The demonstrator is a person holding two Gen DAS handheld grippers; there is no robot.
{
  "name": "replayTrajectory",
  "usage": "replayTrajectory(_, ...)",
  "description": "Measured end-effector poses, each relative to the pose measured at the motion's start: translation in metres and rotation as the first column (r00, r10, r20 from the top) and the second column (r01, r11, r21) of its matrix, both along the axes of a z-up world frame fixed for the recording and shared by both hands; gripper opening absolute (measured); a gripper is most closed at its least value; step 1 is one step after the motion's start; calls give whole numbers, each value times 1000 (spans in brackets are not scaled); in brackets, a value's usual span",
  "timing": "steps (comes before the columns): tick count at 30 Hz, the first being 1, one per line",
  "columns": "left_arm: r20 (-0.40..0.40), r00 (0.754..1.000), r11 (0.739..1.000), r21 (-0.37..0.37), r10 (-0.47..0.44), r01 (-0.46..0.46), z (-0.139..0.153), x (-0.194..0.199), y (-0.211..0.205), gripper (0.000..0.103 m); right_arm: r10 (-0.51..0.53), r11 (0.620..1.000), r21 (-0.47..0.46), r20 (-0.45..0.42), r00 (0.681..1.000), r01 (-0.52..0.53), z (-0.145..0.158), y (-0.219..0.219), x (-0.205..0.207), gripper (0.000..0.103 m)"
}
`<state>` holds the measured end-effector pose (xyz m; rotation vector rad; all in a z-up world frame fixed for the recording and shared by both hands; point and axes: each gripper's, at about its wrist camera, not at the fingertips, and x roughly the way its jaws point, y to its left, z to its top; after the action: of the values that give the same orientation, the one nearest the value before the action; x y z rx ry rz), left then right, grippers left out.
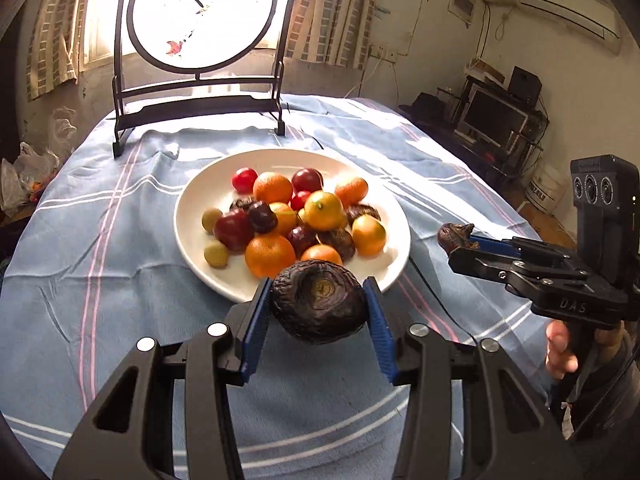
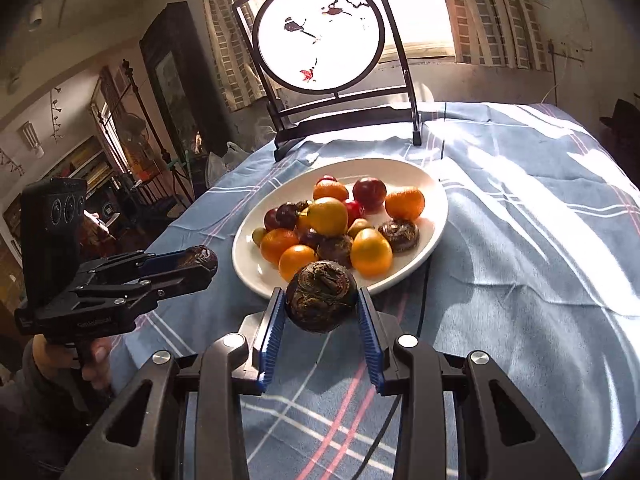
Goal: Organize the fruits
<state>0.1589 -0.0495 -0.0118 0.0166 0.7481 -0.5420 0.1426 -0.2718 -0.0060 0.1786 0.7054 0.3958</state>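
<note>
Above the blue striped tablecloth, just short of the near rim of the white plate, the left gripper clenches a dark, wrinkled water chestnut between its 2 blue pads, the fruit held clear of the cloth. To its right, the right gripper is clamped on a second dark water chestnut, also off the cloth and just beside the plate's right edge. In the right wrist view that second water chestnut sits squeezed between ribbed blue pads, in front of the plate's near rim, while the left gripper hangs to the plate's left. The plate carries a heap of oranges, red plums, small green fruits and more dark water chestnuts, all touching one another. Behind the plate stands a round painted screen in a dark frame, before a bright window.
</note>
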Motion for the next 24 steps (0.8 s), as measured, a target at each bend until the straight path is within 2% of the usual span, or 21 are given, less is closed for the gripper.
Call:
replayTrajectory(5,-19,999,999,1,34,-34,6,52,-11,45,-49,999,1,-16,999,49,16,6,63,36)
replayTrajectory(10,-45,997,998,34,56,-55,-2,83,-22,45,-59,998,-27,-42,997,58,5,13,105,38)
replayTrajectory(11,-43,997,997,45,60,-58,-4,84,-23,45,-65,997,-34,-42,997,64,4,13,108,42)
replayTrajectory(12,-41,997,997,50,61,-59,-5,85,-24,47,-83,996,-40,-29,996,82,3,12,108,55)
replayTrajectory(13,-40,997,997,51,66,-64,-7,85,-22,51,-95,995,-37,-19,995,94,4,11,106,60)
replayTrajectory(15,-28,995,994,54,94,-93,-6,81,-17,75,-90,996,-25,-18,996,89,6,9,99,60)
replayTrajectory(17,-3,993,992,46,117,-116,-3,71,-9,88,-82,996,-15,-15,996,82,9,6,85,60)
replayTrajectory(20,23,993,991,52,120,-121,0,45,0,97,-97,995,3,-16,995,97,11,-1,53,68)
replayTrajectory(22,23,993,991,57,119,-121,-1,23,7,98,-120,993,5,-4,993,120,14,-7,26,90)
replayTrajectory(24,24,992,990,62,122,-124,-1,-1,13,98,-140,990,11,19,990,140,17,-12,-3,99)
